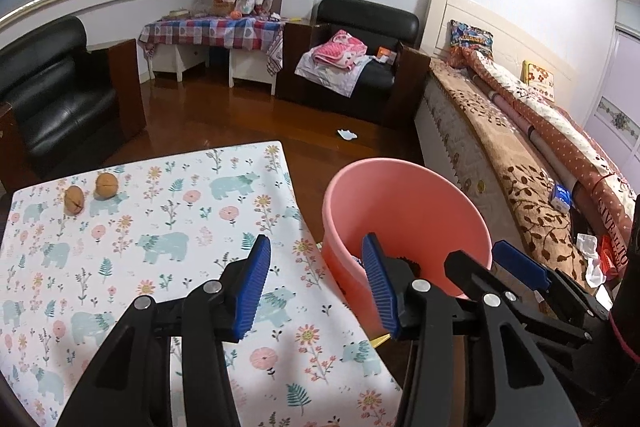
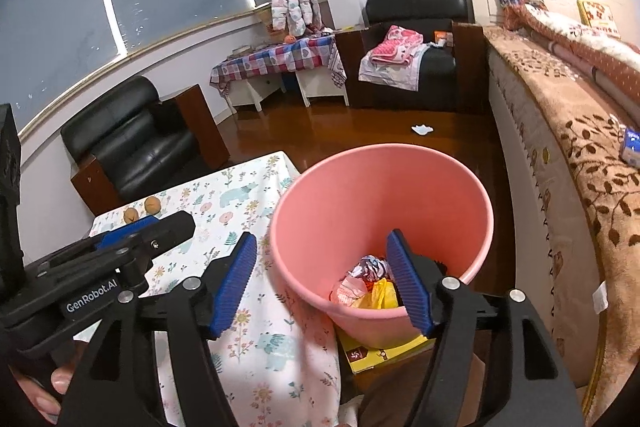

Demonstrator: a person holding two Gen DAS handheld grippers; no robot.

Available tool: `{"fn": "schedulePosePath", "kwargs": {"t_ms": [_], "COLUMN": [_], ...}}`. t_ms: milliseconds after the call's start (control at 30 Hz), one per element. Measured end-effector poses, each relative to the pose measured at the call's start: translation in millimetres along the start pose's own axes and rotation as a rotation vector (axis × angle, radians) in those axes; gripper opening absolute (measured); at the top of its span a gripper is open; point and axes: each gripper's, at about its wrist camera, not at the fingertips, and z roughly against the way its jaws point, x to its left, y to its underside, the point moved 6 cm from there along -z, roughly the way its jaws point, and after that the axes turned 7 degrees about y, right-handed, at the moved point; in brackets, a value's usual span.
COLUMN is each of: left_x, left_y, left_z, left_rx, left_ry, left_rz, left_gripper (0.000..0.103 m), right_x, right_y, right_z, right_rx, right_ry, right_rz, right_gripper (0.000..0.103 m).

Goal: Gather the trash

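Pink bin (image 2: 380, 211) beside the worktop (image 1: 160, 227) already holds wrappers (image 2: 368, 279), both grippers' fingers (image 2: 236, 283) wide and empty, yet two walnuts (image 1: 90, 193) might roll off if nudged carelessly.

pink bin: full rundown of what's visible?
The pink bin looks like smooth plastic, round, wider at the rim, with no lid. It stands upright on the wood floor beside the tablecloth-covered table, its base on a yellow flat item. Crumpled wrappers lie at the bottom. No jaws touch it.
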Motion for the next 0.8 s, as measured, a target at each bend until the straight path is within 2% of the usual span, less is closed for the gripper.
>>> {"fn": "schedulePosePath", "kwargs": {"t_ms": [800], "left_x": [18.8], "left_y": [19.0], "left_z": [39.0], "left_rx": [-0.06], "left_ry": [-0.005], "left_rz": [0.033], "left_gripper": [0.048], "right_x": [25.2], "right_y": [10.7], "right_z": [30.5], "right_rx": [-0.077], "right_ry": [0.03], "right_rz": [0.06], "right_gripper": [0.071]}}
